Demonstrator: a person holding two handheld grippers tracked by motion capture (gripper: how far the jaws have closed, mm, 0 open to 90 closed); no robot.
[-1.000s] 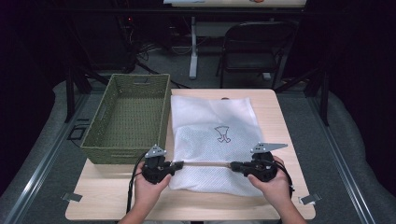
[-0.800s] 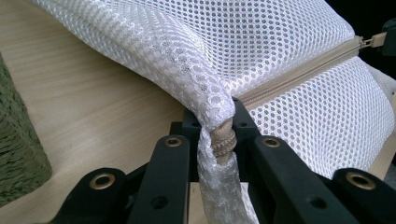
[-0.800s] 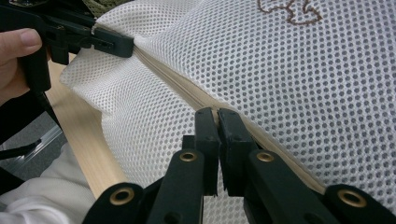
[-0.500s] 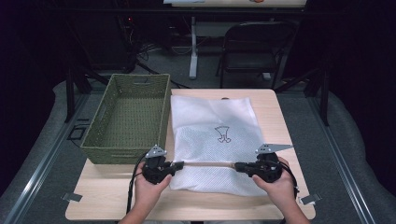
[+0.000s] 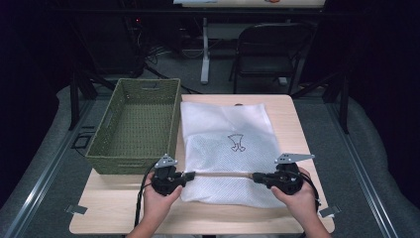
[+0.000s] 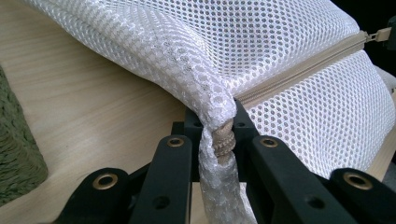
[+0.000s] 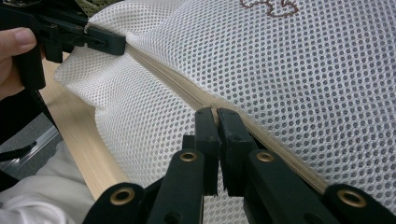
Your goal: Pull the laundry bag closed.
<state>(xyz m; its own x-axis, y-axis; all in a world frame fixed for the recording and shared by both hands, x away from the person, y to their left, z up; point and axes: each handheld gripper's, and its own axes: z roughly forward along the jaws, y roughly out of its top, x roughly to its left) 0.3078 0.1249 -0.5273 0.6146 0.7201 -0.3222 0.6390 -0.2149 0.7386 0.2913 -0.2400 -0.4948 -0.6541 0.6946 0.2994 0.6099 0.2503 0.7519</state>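
Mesh laundry bag (image 5: 225, 148) is lying flat on the wooden table (image 5: 297, 119), just right of the green woven basket (image 5: 136, 124); its tan zipper (image 5: 220, 174) is running across the near end.

Left gripper (image 5: 189, 175) is clamping the bunched mesh corner at the zipper's end. Right gripper (image 5: 253, 176) is pinching shut on the zipper pull (image 7: 214, 110).

Risks, as judged:
- The pull is small, so it is likely slipping free if tugged off-line.
- Slack mesh is liable to jam the slider.
- The left hold may be sliding off the thin fabric, letting the whole bag drag.
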